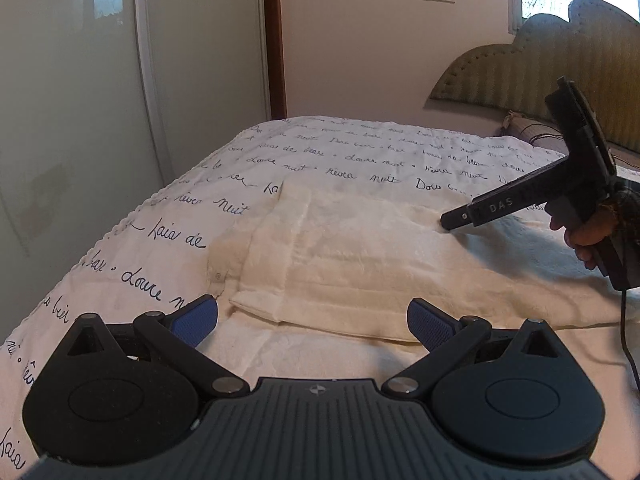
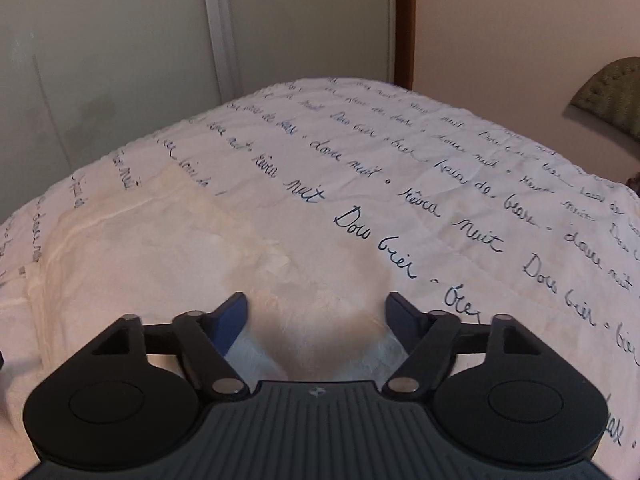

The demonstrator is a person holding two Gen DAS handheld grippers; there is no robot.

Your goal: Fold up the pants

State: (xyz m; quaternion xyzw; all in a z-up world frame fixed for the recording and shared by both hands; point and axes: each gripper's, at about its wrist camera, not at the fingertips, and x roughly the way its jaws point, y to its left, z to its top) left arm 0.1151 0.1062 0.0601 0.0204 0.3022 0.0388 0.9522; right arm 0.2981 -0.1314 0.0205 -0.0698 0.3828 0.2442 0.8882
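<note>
Cream-white pants [image 1: 360,256] lie folded lengthwise on the bed, with one end doubled back near the middle. My left gripper [image 1: 312,322] is open and empty, low over the near edge of the pants. My right gripper [image 2: 316,316] is open, its blue pads either side of the cloth at the pants' [image 2: 160,248] far edge. In the left wrist view the right gripper [image 1: 448,222] comes in from the right, its tip touching the pants' far edge.
The bed has a white cover [image 1: 340,160] printed with dark script. A wardrobe [image 1: 80,100] stands past the bed's left edge. A padded green headboard [image 1: 560,68] and a pillow [image 1: 524,128] are at the right. A black cable [image 1: 624,340] hangs from the right gripper.
</note>
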